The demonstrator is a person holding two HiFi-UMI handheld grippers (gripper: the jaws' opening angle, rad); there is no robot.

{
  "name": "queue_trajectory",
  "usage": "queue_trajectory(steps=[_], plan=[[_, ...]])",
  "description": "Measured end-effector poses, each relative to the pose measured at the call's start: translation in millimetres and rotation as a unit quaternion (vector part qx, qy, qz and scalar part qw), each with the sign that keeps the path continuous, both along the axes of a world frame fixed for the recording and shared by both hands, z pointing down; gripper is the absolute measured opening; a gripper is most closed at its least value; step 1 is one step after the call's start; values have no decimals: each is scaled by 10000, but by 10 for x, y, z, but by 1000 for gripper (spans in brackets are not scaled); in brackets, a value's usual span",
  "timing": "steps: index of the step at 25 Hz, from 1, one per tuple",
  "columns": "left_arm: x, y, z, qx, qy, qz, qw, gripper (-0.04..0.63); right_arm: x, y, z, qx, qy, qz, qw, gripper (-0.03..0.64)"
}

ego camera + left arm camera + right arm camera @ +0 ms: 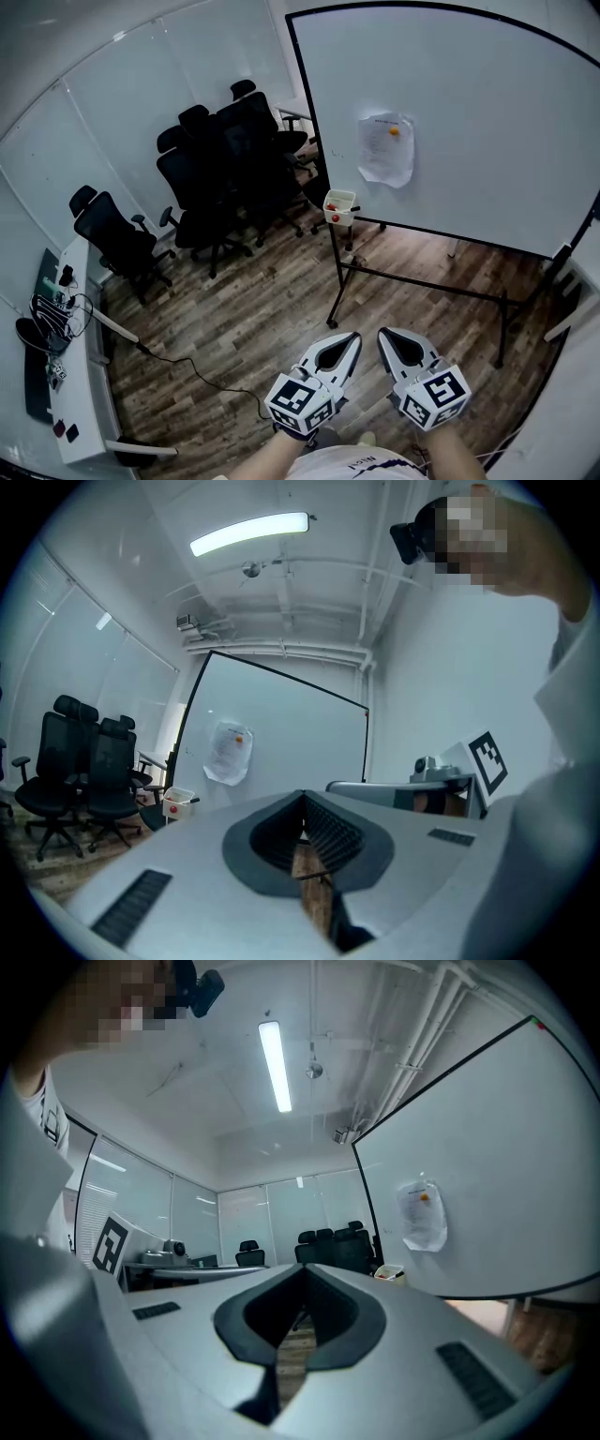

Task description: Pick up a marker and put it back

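A small white marker box (338,206) hangs at the lower left corner of the whiteboard (469,112); red items and a dark marker (194,801) show in it. The box also appears in the left gripper view (178,802) and the right gripper view (392,1272), far ahead. My left gripper (353,337) and right gripper (382,334) are held side by side low near my body, well short of the board. Both point forward with their jaws meeting at the tips and nothing between them (303,795) (302,1268).
A sheet of paper (386,148) is pinned to the whiteboard by an orange magnet. The board's black stand (422,281) rests on the wood floor. Several black office chairs (225,159) crowd the back left. A white desk (80,375) with cables runs along the left wall.
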State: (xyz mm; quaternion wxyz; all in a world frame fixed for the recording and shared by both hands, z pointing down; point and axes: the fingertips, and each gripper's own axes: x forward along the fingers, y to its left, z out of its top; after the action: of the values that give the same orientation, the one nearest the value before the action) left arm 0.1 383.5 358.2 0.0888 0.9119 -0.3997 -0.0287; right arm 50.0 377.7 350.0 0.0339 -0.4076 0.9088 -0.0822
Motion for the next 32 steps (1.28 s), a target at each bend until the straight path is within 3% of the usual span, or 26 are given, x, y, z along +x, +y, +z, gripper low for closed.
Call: queue_trajectory(steps=[9, 20, 32], plan=[[5, -370, 101, -84, 13, 57, 9999, 11, 35, -325, 92, -112, 20, 116, 9999, 12], [-225, -1636, 217, -214, 154, 324, 9991, 11, -216, -1550, 123, -186, 113, 367, 9991, 12], [-386, -3055, 471, -100, -328, 713, 9969, 11, -361, -2748, 233, -450, 106, 954, 9944, 14]])
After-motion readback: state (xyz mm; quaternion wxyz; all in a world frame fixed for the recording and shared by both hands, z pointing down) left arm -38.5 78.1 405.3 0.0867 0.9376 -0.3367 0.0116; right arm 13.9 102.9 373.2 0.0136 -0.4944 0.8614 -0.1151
